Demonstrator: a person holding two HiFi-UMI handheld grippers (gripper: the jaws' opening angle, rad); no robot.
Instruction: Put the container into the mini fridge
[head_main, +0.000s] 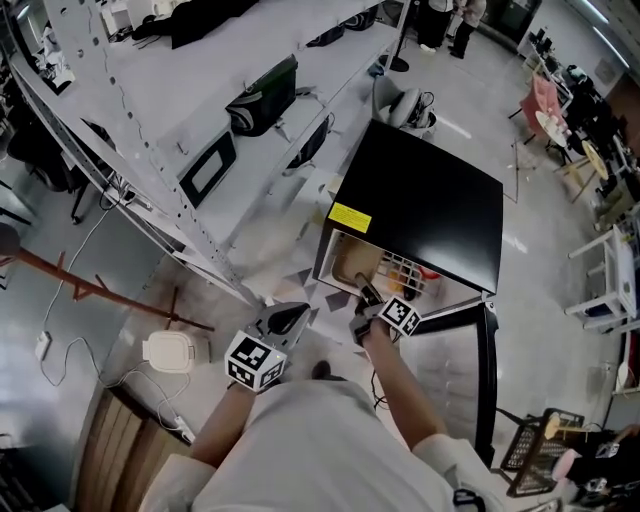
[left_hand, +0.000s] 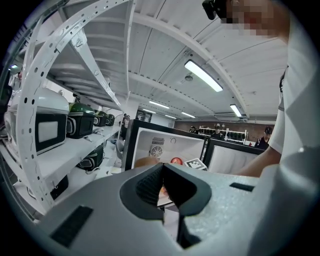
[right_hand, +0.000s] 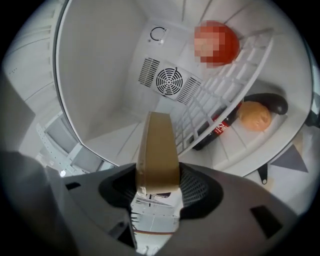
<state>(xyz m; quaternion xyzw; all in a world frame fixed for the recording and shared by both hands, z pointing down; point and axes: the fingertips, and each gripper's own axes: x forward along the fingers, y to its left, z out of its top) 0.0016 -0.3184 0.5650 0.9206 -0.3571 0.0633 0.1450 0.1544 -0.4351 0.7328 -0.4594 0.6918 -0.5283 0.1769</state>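
- Container (right_hand: 157, 150): a flat tan box with a white printed near end. It is upright and seen edge-on, clamped between the jaws of the right gripper (right_hand: 159, 192). Its far end is inside the mini fridge's open front, towards the left side.
- Mini fridge (head_main: 420, 195): black casing with a yellow label on top and a white interior. It stands open.

Bright, even light falls from ceiling lamps (left_hand: 203, 76); the fridge (right_hand: 95, 85) interior is softly lit. Gripper views bend strongly, corners dark.
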